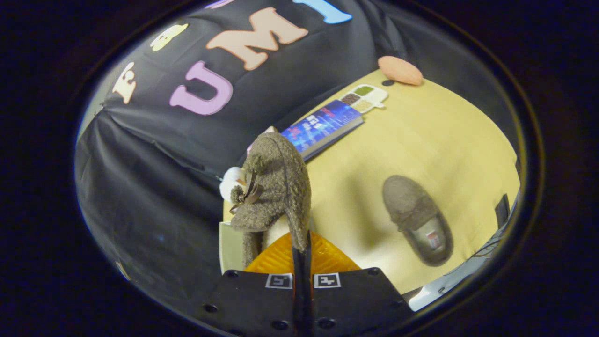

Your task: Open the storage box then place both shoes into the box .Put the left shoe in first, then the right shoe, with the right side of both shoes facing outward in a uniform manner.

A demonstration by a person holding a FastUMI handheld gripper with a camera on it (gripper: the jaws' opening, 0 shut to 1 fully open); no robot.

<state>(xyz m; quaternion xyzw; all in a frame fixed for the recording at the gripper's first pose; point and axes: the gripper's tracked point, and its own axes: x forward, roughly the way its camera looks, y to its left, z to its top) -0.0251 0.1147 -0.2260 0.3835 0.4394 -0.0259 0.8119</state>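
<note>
My gripper (302, 248) is shut on the rim of a grey-brown fuzzy shoe (273, 187), pinching the edge of its collar between both fingers. The shoe hangs in the air just ahead of the fingers, toe away from me, a small dark bow and pompoms on its upper. The second matching shoe (416, 220) lies flat on the yellow wooden table (421, 140) to the right, its opening and pale insole facing up. Under the held shoe shows a pale box edge (231, 248); whether it is the storage box I cannot tell.
A blue book (323, 126) lies at the table's far edge, with a small white tray of coloured compartments (365, 97) beside it. A salmon oval pad (400, 70) sits further back. A white round object (230, 181) peeks out behind the held shoe.
</note>
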